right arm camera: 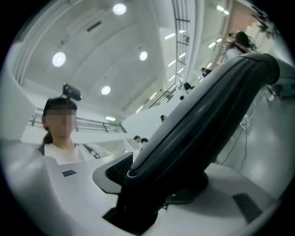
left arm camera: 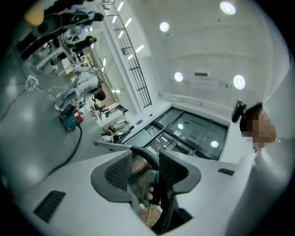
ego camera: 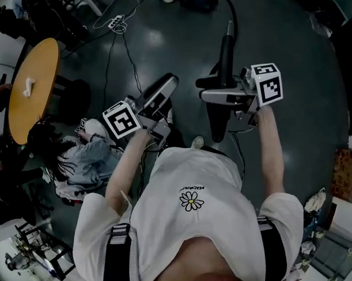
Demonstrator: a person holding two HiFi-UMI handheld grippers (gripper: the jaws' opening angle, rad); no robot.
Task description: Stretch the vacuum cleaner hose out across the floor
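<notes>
Printed in small dark capitals near the middle of the white T-shirt [ego camera: 166, 183], upside down in the head view: one short word [ego camera: 191, 189], seemingly "PEACMUN", the last letters not sure. Set just beside that word, on the collar side: a daisy emblem [ego camera: 191, 203], white petals round a yellow centre. Borne on the left cube [ego camera: 121, 119] and the right cube [ego camera: 268, 83]: black-and-white square code markers, patterns only. Stuck on the white housing [left arm camera: 221, 198] in the left gripper view: a small dark label [left arm camera: 226, 172], too small to be read. Likewise unreadable in the right gripper view: a second dark label [right arm camera: 69, 173].
</notes>
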